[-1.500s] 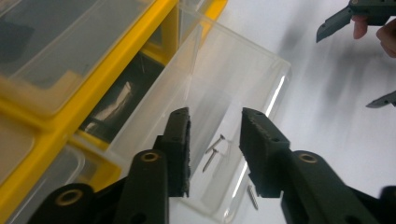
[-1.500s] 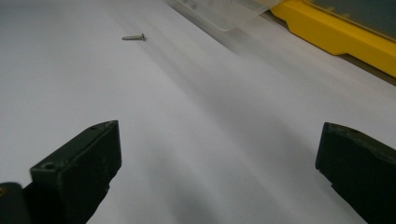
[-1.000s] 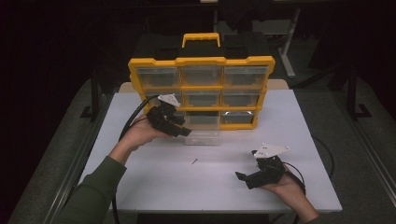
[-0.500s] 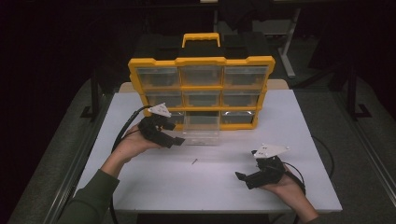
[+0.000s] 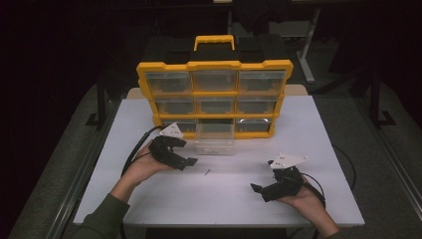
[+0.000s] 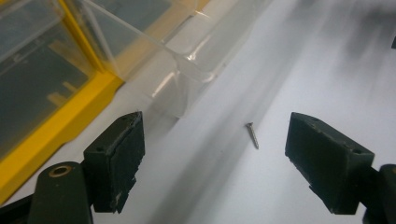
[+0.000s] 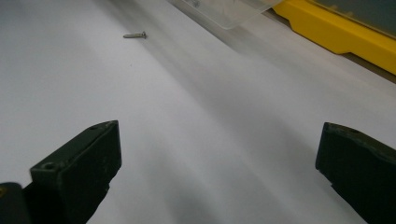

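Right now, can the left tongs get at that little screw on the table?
Probably yes. The left tongs have just been opening, with nothing between them, and the screw lies on bare table just ahead. The pulled-out clear drawer sits off to the side.

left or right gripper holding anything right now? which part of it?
Nothing held. The left gripper has just been opening; the screw lies loose on the table ahead of its fingers, untouched. The right gripper is open and empty.
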`<state>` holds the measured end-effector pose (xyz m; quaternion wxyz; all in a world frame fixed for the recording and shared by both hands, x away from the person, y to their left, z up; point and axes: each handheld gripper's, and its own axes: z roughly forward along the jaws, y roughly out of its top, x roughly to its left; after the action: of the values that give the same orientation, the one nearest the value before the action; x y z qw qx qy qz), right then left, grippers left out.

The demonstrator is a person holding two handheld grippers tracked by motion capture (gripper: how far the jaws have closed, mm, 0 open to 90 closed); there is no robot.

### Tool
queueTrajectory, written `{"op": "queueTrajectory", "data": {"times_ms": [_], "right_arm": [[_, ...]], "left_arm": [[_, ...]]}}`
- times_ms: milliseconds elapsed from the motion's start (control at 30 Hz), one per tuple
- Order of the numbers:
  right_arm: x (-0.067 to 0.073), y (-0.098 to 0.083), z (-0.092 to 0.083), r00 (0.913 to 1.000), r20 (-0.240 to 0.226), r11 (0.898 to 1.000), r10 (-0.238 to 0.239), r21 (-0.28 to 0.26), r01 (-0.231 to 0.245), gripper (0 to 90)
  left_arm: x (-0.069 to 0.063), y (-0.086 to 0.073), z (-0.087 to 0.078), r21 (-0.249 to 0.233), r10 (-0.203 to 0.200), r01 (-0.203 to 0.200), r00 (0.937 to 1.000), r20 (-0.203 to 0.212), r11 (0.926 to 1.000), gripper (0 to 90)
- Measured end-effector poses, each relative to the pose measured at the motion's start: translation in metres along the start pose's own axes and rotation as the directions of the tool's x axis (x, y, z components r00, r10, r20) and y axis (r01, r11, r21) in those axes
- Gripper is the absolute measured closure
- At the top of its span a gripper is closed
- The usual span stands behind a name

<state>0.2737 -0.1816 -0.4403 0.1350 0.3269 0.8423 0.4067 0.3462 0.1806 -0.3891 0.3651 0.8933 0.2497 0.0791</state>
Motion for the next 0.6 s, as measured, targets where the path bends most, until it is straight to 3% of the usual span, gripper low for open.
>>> {"op": "queueTrajectory", "data": {"times_ms": [267, 600], "right_arm": [[0.0, 0.0, 0.0, 1.0, 0.0, 1.0, 0.001, 0.0, -0.001, 0.0], [0.001, 0.0, 0.001, 1.0, -0.004, 1.0, -0.003, 0.004, 0.003, 0.0]], "left_arm": [[-0.009, -0.01, 0.015, -0.019, 0.002, -0.001, 1.0, 0.008, 0.9998, 19.5], [-0.019, -0.017, 0.036, -0.006, 0.005, -0.005, 0.9998, 0.021, 1.0, 20.1]]}}
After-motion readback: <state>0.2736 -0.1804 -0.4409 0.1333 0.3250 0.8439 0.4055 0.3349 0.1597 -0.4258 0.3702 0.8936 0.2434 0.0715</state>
